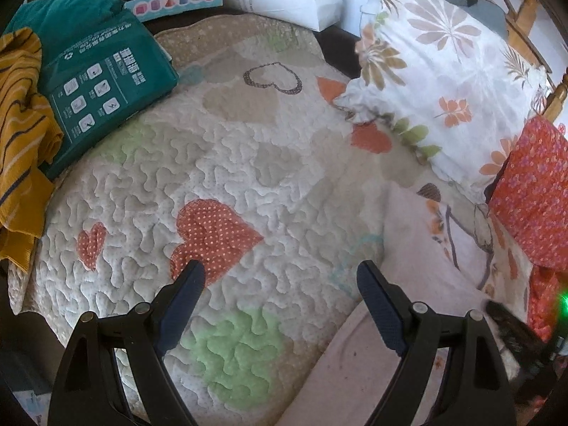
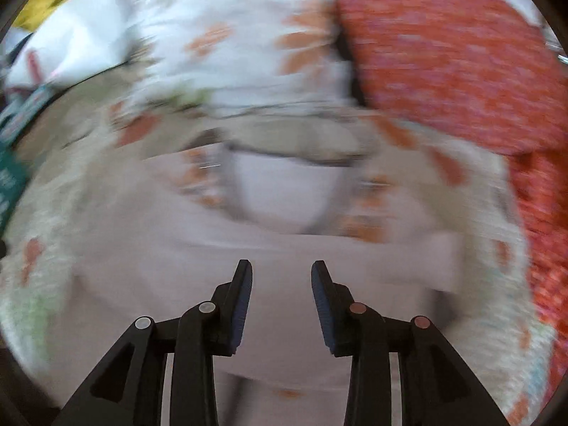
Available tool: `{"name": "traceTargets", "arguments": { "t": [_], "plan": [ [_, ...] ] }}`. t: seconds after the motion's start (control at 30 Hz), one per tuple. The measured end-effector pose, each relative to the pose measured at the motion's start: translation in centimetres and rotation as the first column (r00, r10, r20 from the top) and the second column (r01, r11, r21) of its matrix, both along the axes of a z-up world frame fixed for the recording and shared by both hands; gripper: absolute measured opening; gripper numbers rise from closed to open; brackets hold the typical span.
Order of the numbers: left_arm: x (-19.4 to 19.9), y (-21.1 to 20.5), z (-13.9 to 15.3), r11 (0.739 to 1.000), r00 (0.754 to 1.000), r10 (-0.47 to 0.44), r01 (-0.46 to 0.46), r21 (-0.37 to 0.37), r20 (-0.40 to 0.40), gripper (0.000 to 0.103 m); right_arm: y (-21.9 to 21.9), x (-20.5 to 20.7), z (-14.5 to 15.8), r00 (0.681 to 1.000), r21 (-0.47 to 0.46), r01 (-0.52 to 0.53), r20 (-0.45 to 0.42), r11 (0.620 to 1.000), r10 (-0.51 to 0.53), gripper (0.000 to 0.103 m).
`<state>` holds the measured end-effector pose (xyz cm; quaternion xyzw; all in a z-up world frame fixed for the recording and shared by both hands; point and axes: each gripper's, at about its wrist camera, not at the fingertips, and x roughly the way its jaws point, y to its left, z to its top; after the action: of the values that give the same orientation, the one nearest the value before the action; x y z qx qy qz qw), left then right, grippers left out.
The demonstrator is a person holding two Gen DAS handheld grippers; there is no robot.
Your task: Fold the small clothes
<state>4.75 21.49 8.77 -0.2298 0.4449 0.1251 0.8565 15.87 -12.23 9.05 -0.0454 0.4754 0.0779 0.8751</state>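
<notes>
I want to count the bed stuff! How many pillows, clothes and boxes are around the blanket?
Pillows: 2, floral pillow and red pillow
Clothes: 2, pink garment and yellow striped top
Boxes: 2, green package and toy box
Total: 6

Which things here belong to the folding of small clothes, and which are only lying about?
For the job:
- pale pink garment
- quilted bed cover it lies on
- left hand-held gripper, open
- right hand-held gripper, open above the garment

Lying about:
- floral pillow
- red patterned cushion
- teal package
- yellow striped cloth
</notes>
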Motion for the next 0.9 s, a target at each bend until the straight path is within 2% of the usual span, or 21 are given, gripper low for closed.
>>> {"name": "traceTargets", "arguments": {
  "t": [0.07, 0.17, 0.27, 0.37, 0.43, 0.47, 0.6, 0.7, 0.8, 0.9],
  "plan": [
    [-0.1, 0.6, 0.3, 1.0, 1.0, 0.014, -0.014, -0.005, 0.01, 0.086, 3.3, 0.9, -1.0, 0.996, 0.077, -0.066, -0.058, 0.995, 0.071, 0.038],
    [-0.2, 1.2, 0.8, 0.999, 0.999, 0.032, -0.031, -0.008, 0.026, 0.086, 8.0, 2.2, -2.4, 0.978, 0.169, -0.134, -0.135, 0.976, 0.158, 0.048],
    [-0.1, 1.5, 1.0, 0.999, 0.999, 0.03, -0.03, -0.024, 0.033, 0.086, 11.4, 3.5, -3.7, 0.973, 0.159, -0.148, -0.156, 0.976, 0.172, 0.052],
    [-0.1, 1.8, 0.8, 0.998, 0.999, 0.023, -0.021, -0.052, 0.024, 0.086, 13.6, 5.2, -5.1, 0.976, 0.119, -0.112, -0.172, 0.987, 0.131, 0.052],
    [-0.1, 2.1, 0.6, 0.997, 1.0, 0.022, -0.021, -0.072, 0.018, 0.086, 14.4, 6.0, -6.4, 0.976, 0.04, -0.089, -0.197, 0.995, 0.095, 0.014],
    [-0.2, 2.1, 0.6, 0.997, 1.0, 0.024, -0.023, -0.075, 0.017, 0.086, 14.7, 6.0, -6.8, 0.973, 0.047, -0.094, -0.208, 0.995, 0.101, 0.006],
    [-0.3, 2.5, 0.7, 0.997, 0.999, 0.026, -0.024, -0.07, 0.019, 0.086, 16.2, 5.3, -6.1, 0.981, 0.018, -0.117, -0.153, 0.993, 0.119, 0.005],
    [-0.3, 2.9, 0.6, 0.997, 0.999, 0.031, -0.03, -0.074, 0.018, 0.086, 17.7, 5.4, -5.5, 0.982, 0.066, -0.114, -0.145, 0.991, 0.122, 0.005],
    [-0.2, 3.1, 0.4, 0.997, 0.999, 0.034, -0.033, -0.073, 0.011, 0.086, 19.7, 5.9, -5.7, 0.977, 0.108, -0.127, -0.158, 0.986, 0.143, 0.005],
    [-0.2, 3.2, 0.3, 0.996, 0.999, 0.039, -0.038, -0.08, 0.007, 0.086, 22.0, 5.7, -7.4, 0.962, 0.099, -0.165, -0.204, 0.981, 0.183, 0.009]
  ]
}}
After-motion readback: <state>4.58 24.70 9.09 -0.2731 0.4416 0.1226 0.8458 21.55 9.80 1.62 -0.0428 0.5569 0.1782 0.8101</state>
